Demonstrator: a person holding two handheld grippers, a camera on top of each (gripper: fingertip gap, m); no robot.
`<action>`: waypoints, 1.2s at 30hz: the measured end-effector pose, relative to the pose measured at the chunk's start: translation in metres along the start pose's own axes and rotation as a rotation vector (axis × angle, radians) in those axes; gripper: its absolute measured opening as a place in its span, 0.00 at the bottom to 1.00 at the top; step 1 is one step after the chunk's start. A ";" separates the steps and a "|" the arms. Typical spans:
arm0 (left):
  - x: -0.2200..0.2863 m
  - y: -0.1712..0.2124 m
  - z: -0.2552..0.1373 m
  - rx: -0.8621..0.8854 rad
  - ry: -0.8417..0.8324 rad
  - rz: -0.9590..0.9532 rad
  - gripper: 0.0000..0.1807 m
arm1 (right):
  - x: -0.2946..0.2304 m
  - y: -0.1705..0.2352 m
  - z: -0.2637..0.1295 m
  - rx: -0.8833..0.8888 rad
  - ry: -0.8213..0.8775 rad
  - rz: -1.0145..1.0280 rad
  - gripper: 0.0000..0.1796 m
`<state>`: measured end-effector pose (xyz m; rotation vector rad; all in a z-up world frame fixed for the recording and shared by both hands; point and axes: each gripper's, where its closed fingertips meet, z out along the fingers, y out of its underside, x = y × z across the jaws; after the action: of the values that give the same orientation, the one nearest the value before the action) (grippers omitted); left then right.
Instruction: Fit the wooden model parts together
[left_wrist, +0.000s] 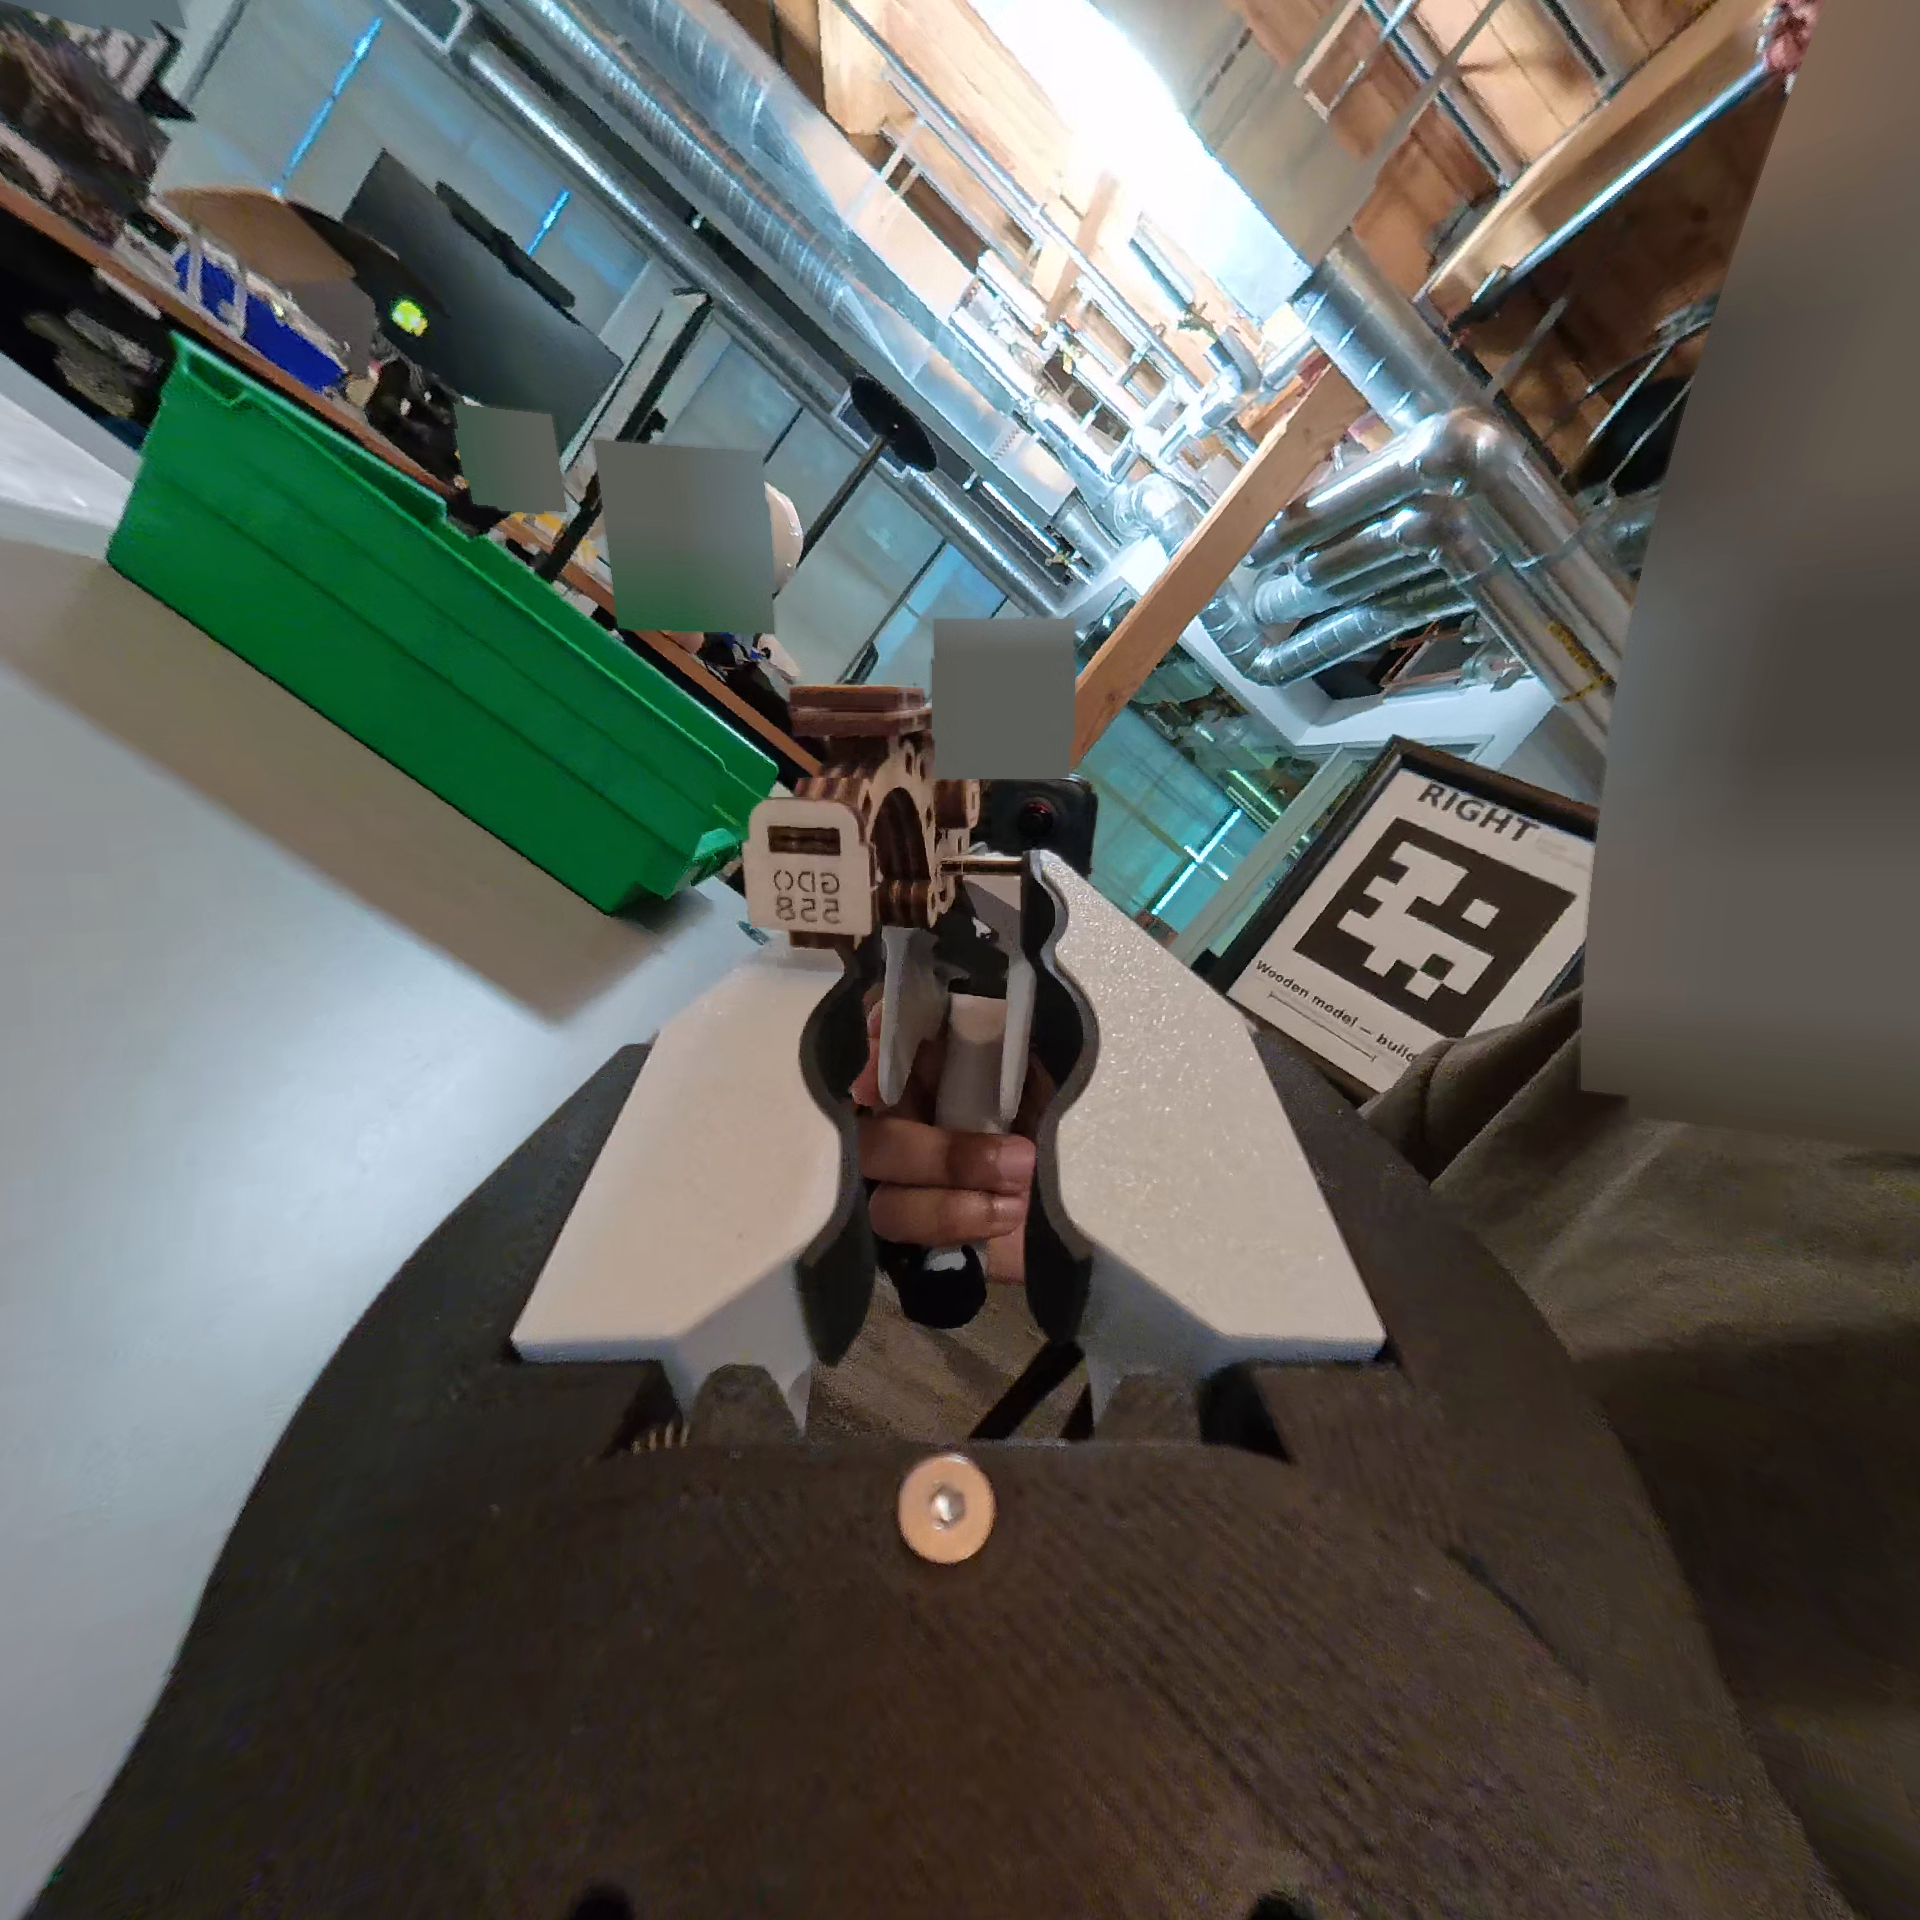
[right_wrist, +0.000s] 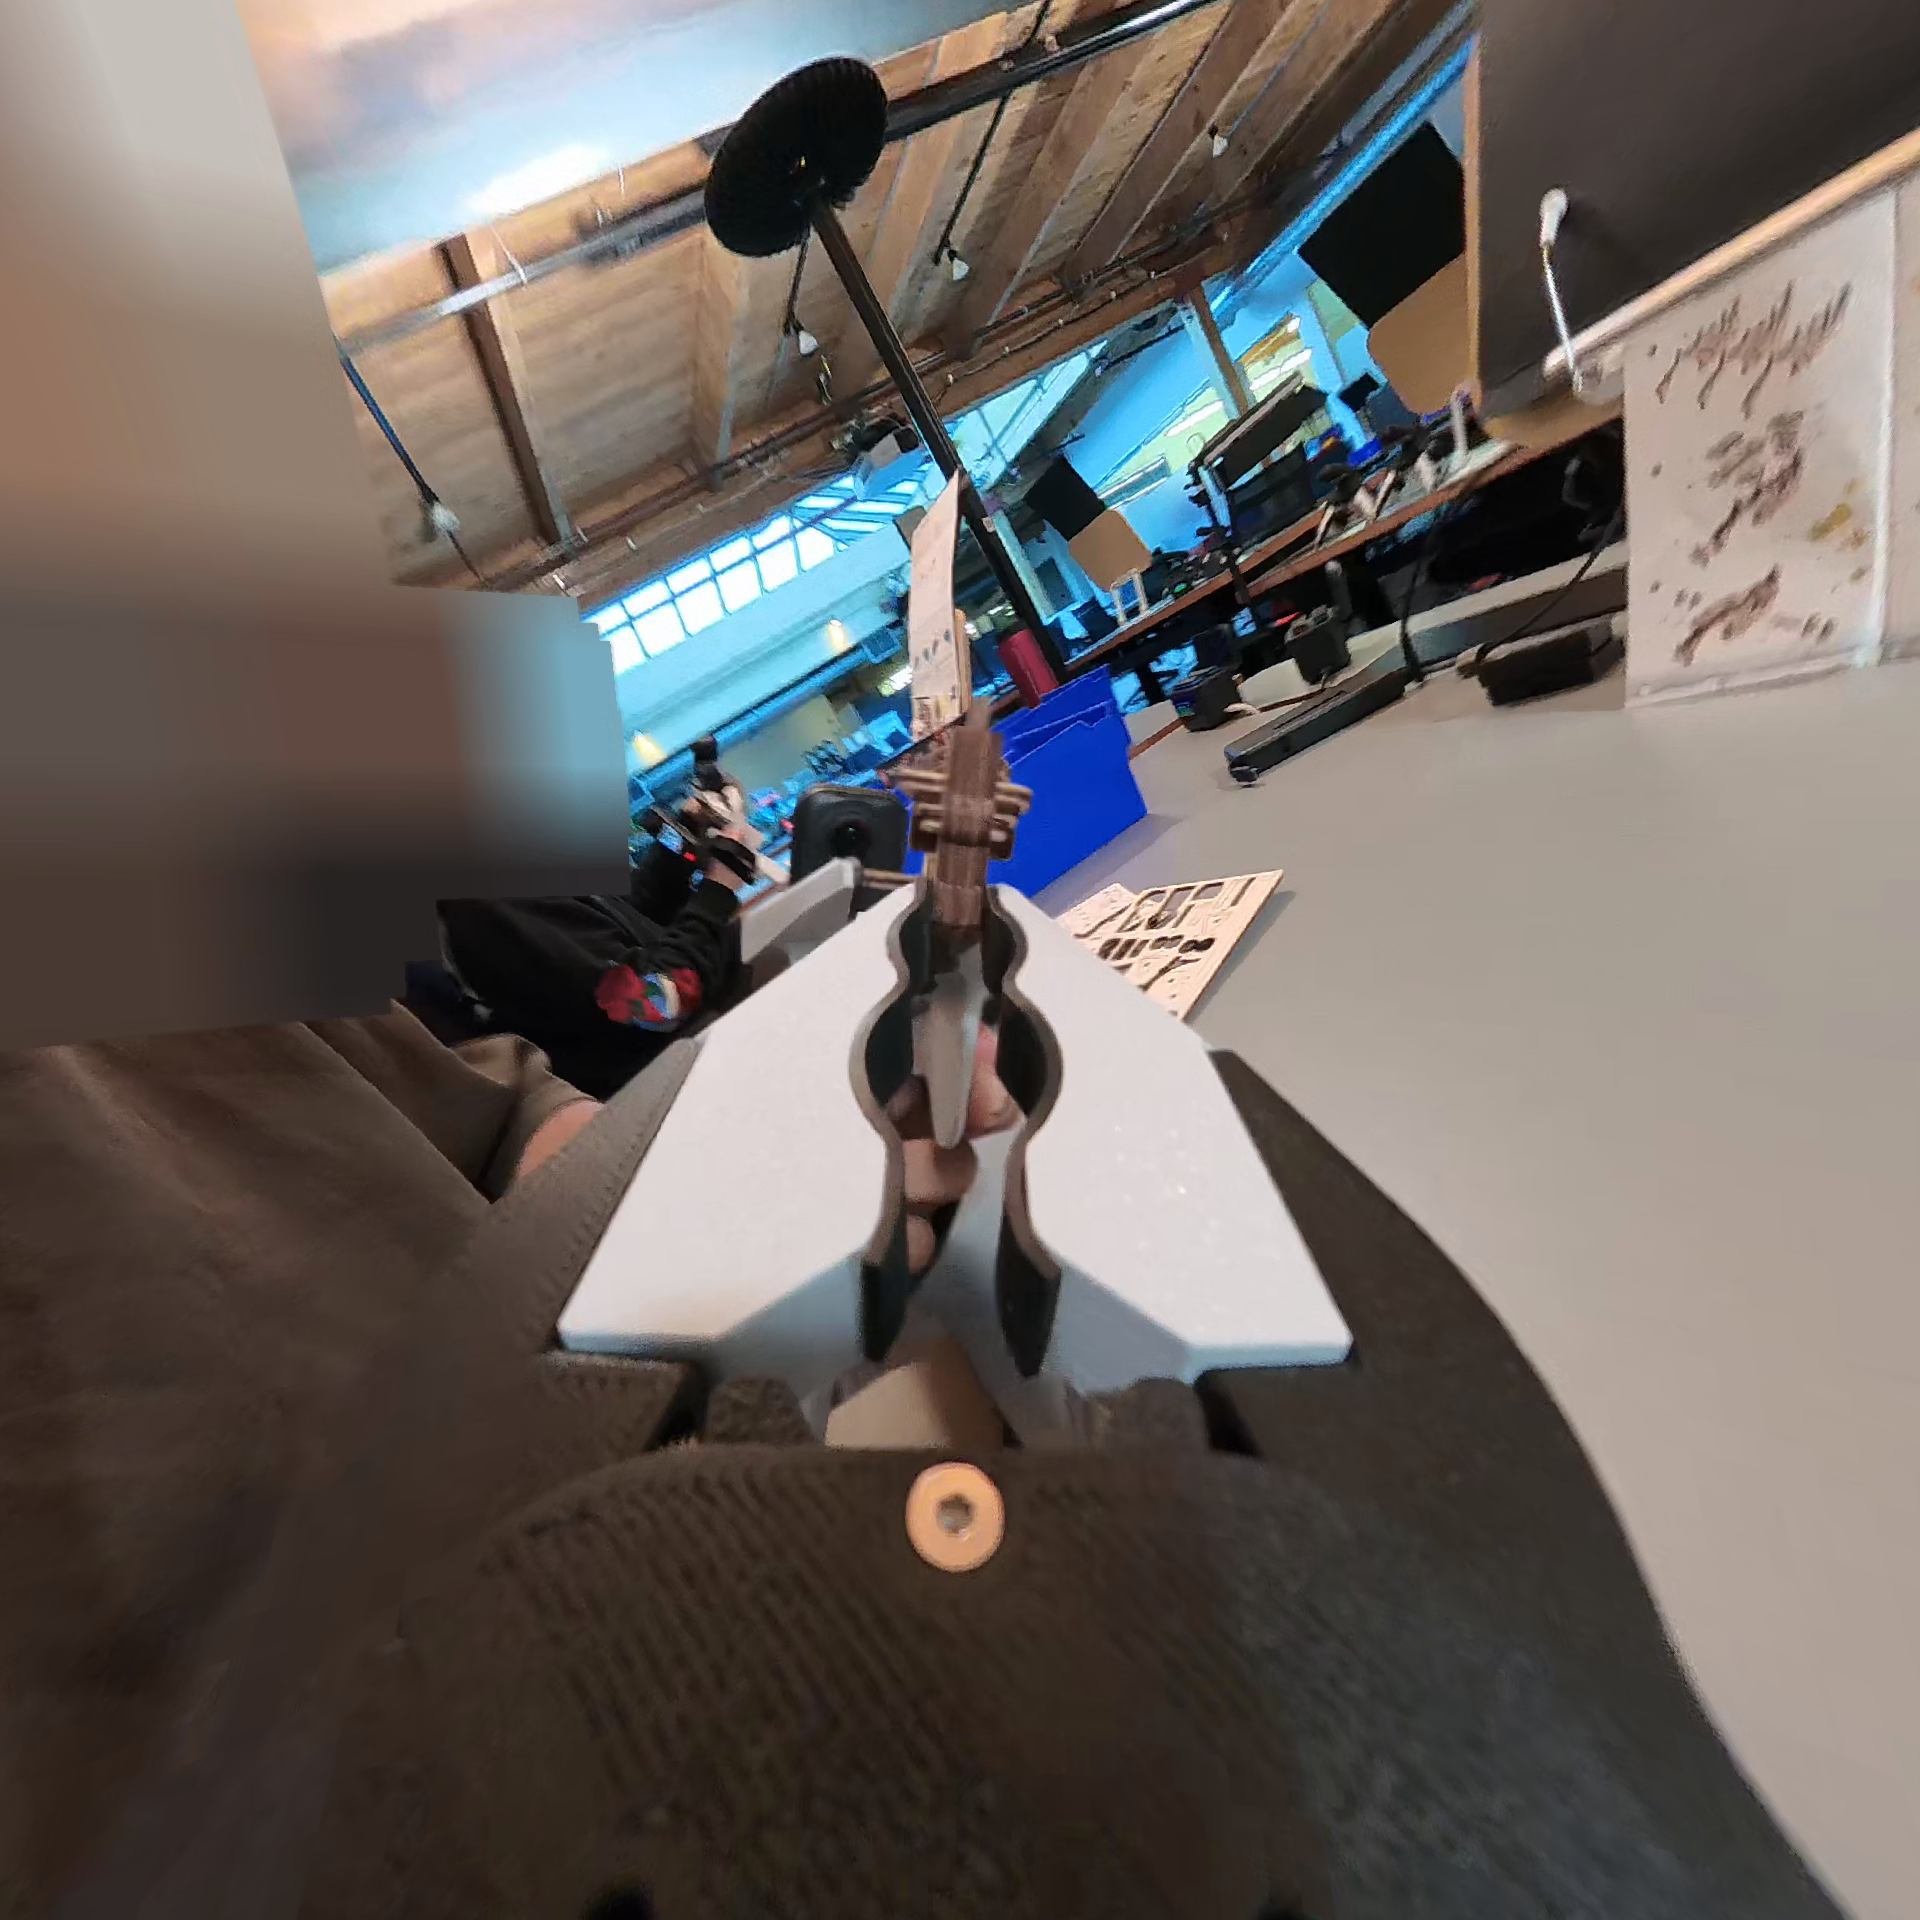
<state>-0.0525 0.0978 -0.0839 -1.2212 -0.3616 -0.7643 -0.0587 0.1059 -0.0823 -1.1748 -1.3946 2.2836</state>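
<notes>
A small wooden model (left_wrist: 894, 821), made of brown layered parts with a light plate on its left side, sits at the tips of my left gripper (left_wrist: 935, 904). The jaws are narrowed around it and a metal pin (left_wrist: 987, 862) on the model touches the right fingertip. My right gripper (right_wrist: 956, 904) is shut on a thin dark brown part of the same model (right_wrist: 961, 821), held upright in the air. Both grippers face each other. In the left wrist view the right gripper's fingers (left_wrist: 971, 1039) and a hand show through the gap.
A green bin (left_wrist: 416, 644) stands on the grey table (right_wrist: 1507, 1091) to the left, and a framed marker sign (left_wrist: 1434, 925) to the right. A blue bin (right_wrist: 1070, 800), a sheet of wooden parts (right_wrist: 1174, 935) and a black pole stand (right_wrist: 795, 156) lie ahead. Less than 4 cm separates the two grippers' tips.
</notes>
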 end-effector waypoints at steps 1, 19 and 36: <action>-0.002 0.001 0.000 -0.005 -0.005 -0.006 0.14 | 0.002 -0.001 -0.001 0.007 -0.004 0.024 0.04; -0.015 0.037 -0.005 -0.416 0.020 -0.017 0.39 | 0.028 0.028 -0.042 -0.390 -0.109 0.234 0.04; -0.022 0.062 -0.013 -0.561 0.012 -0.097 0.10 | 0.018 0.050 -0.037 -0.472 -0.188 0.353 0.05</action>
<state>-0.0268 0.1012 -0.1453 -1.7308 -0.1997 -0.9949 -0.0334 0.1136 -0.1416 -1.4695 -2.0212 2.4197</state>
